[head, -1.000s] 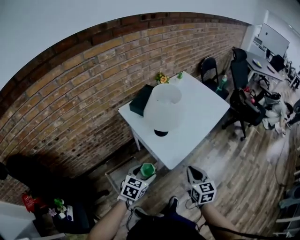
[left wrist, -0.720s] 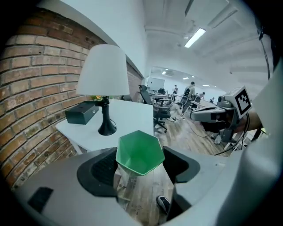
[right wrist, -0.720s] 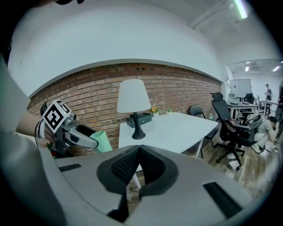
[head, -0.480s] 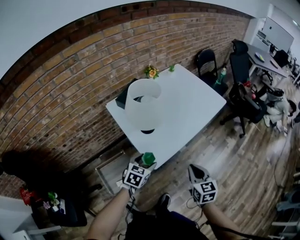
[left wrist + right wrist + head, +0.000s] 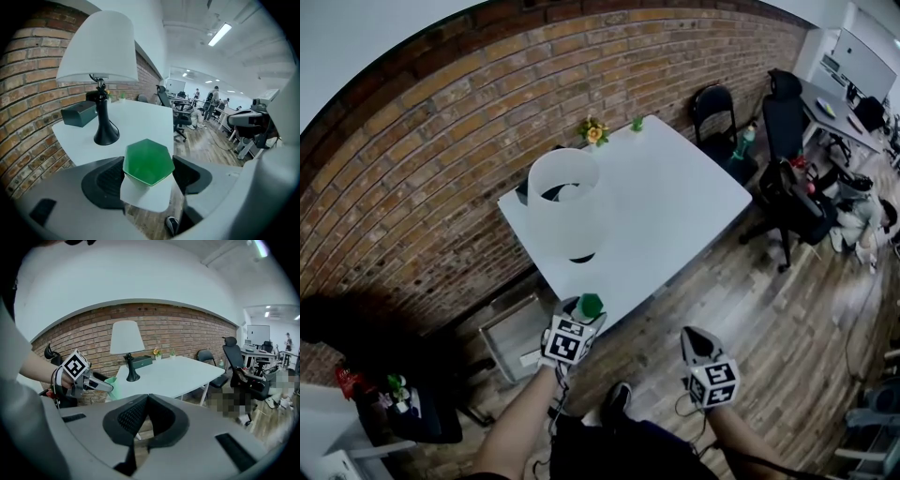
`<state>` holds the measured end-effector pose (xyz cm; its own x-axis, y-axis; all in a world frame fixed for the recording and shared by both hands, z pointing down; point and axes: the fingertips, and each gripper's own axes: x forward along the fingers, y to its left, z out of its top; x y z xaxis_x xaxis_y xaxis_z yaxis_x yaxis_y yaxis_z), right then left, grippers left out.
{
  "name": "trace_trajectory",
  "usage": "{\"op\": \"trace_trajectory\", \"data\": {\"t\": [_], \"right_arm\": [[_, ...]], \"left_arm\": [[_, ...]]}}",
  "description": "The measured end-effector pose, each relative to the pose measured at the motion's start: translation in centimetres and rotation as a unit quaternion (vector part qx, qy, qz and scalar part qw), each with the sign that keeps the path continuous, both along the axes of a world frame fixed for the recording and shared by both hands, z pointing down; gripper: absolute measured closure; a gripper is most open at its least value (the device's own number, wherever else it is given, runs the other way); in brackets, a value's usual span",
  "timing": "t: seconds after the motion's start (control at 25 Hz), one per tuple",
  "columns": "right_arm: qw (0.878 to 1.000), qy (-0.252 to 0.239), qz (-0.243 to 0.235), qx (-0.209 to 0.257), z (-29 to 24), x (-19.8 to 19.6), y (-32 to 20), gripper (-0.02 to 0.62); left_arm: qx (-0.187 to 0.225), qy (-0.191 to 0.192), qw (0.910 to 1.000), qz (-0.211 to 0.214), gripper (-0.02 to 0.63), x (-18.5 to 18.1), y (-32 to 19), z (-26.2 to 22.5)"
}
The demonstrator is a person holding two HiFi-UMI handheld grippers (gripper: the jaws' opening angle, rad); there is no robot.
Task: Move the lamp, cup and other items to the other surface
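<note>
Right gripper (image 5: 148, 404) jaws pressed together, nothing in them. Left gripper (image 5: 581, 317) clamps the green cup (image 5: 148, 161) at the desk's (image 5: 675, 206) near corner. Beyond, the lamp (image 5: 567, 202) stands by the left edge, dark box (image 5: 78, 114) behind it.

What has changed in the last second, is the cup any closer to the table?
The left gripper has carried the green cup forward to the white table's near edge; the table slid leftward in the head view. Unchanged: cup gripped, right gripper shut and empty, lamp standing on the table.
</note>
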<state>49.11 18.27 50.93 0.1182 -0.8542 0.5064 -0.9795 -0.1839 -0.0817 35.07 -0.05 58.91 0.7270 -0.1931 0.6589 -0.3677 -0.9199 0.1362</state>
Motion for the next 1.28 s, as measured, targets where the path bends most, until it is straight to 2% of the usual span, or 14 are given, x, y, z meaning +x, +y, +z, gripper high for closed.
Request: {"op": "trace_trajectory", "data": {"t": [0.32, 0.44, 0.64, 0.84, 1.0, 1.12, 1.28], "right_arm": [[1.0, 0.002, -0.014, -0.002, 0.9, 0.5, -0.9, 0.591], [1.0, -0.004, -0.018, 0.002, 1.0, -0.1, -1.4, 0.591], [0.999, -0.011, -0.036, 0.005, 1.7, -1.4, -2.4, 0.591], [0.998, -0.014, -0.056, 0.007, 2.4, -4.0, -4.6, 0.591], [0.997, -0.006, -0.072, 0.015, 1.7, -7.2, -6.3, 0.591], [0.996, 0.003, -0.084, 0.023, 0.7, -10.2, -7.3, 0.591], [0.995, 0.014, -0.087, 0.037, -0.5, -14.8, -9.1, 0.591]], "left_arm": [[0.015, 0.008, 0.9998, -0.008, 0.278, 0.9, -0.3, 0.5], [0.017, 0.018, 0.9996, -0.014, 0.253, 0.3, -0.4, 0.2], [0.03, 0.043, 0.9983, -0.027, 0.253, -1.9, 0.5, -1.9], [0.061, 0.055, 0.9954, -0.05, 0.253, -6.7, 0.8, -3.9], [0.064, 0.076, 0.9918, -0.079, 0.255, -11.8, 0.6, -5.2], [0.063, 0.098, 0.9868, -0.112, 0.262, -16.3, 0.4, -6.2], [0.063, 0.112, 0.98, -0.152, 0.31, -23.7, -0.1, -6.7]]}}
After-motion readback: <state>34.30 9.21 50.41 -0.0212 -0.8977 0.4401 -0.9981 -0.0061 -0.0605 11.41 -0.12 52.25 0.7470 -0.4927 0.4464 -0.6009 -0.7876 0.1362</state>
